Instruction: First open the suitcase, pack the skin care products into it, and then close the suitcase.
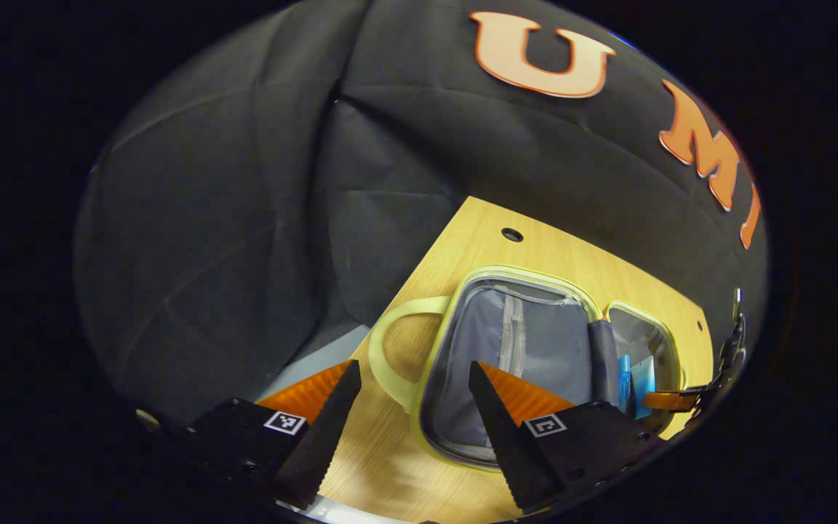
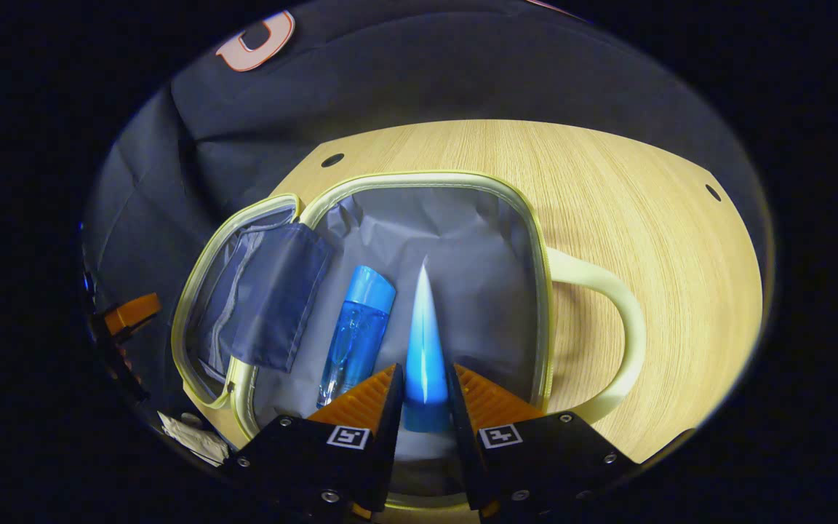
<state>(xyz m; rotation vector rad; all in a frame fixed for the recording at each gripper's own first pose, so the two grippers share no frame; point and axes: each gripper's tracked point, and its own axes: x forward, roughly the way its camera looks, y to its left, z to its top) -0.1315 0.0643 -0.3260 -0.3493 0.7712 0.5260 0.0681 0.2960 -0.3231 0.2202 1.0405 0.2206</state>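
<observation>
Lying open on the wooden table [image 2: 652,240]: pale yellow suitcase [image 2: 419,179] with grey lining, both halves flat, handles pointing outward.

Pinching a blue squeeze tube [image 2: 423,342] between both fingers: right gripper [image 2: 425,389], jaws pressing on the tube's lower end, crimped tip pointing toward 12 o'clock over the lining.

Resting on that lining at about 10 o'clock from the tube: blue bottle [image 2: 356,336], just beside it, apart.

Hovering with jaws spread wide, holding nothing: left gripper [image 1: 414,378], straddling the other half's handle [image 1: 387,349] and rim.

Right tongs [image 2: 425,397] clamp blue tube [image 2: 423,342] over open suitcase [image 2: 463,240].
</observation>
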